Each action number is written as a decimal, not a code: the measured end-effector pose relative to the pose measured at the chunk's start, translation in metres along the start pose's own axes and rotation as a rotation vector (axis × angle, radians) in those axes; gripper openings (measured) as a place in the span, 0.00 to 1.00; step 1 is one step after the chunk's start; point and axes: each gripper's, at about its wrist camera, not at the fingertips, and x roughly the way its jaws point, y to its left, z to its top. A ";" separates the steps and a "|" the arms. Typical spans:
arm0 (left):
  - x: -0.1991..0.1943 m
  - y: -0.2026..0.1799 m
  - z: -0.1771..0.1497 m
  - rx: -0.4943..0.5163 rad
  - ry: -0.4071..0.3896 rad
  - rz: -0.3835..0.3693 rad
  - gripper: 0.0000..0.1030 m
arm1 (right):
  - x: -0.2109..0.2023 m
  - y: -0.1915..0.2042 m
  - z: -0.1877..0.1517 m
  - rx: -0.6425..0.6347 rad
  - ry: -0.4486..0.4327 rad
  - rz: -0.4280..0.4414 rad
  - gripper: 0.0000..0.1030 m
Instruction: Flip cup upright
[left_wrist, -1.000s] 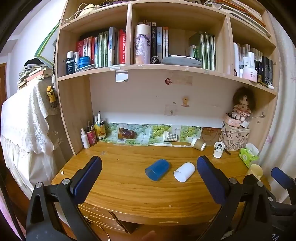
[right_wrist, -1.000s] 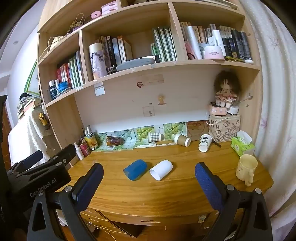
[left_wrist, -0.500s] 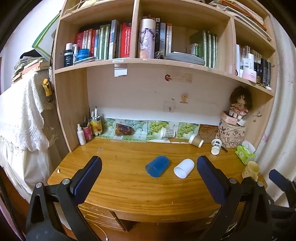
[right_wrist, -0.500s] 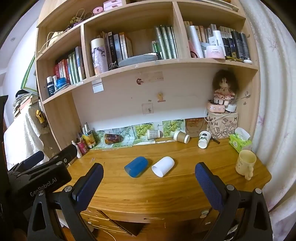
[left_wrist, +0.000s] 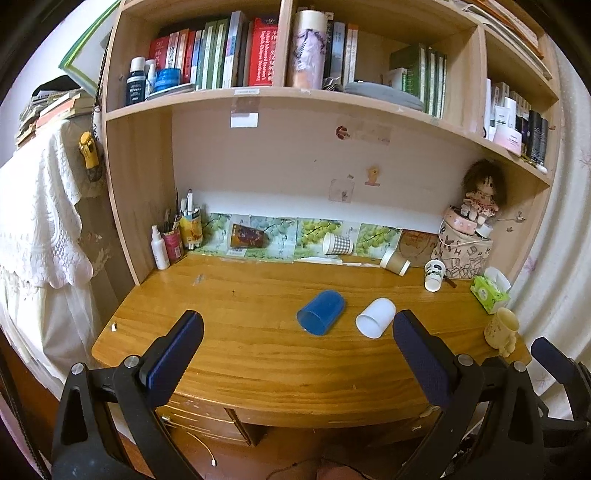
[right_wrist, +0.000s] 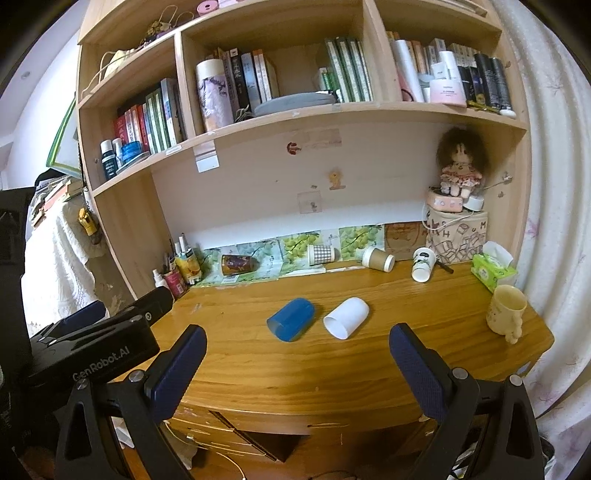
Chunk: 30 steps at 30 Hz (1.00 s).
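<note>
A blue cup (left_wrist: 320, 312) lies on its side on the wooden desk (left_wrist: 236, 343), mouth toward me; it also shows in the right wrist view (right_wrist: 291, 319). A white cup (left_wrist: 375, 318) lies on its side just right of it, also in the right wrist view (right_wrist: 346, 317). My left gripper (left_wrist: 297, 354) is open and empty, held in front of the desk's near edge, well short of the cups. My right gripper (right_wrist: 297, 363) is open and empty, at a similar distance. The left gripper's body (right_wrist: 92, 350) shows at the left of the right wrist view.
Several paper cups lie tipped at the back of the desk (right_wrist: 377, 258). A cream mug (right_wrist: 506, 314) stands at the right edge, a green tissue pack (right_wrist: 493, 271) behind it. Bottles and a pen holder (left_wrist: 173, 243) stand back left. Bookshelves rise above; drawers (right_wrist: 258, 432) sit below.
Both grippers have risen slightly and moved a little nearer the desk, so more of the desktop shows. The cups have not moved. Both grippers stay open.
</note>
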 end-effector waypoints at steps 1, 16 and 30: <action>0.001 0.001 0.000 -0.003 0.005 0.000 0.99 | 0.002 0.001 0.001 -0.004 0.003 0.004 0.97; 0.031 0.027 0.023 -0.043 0.040 0.048 0.99 | 0.048 0.023 0.025 -0.100 0.053 0.115 0.97; 0.111 0.062 0.068 -0.170 0.129 0.085 0.99 | 0.143 0.043 0.086 -0.254 0.108 0.249 0.97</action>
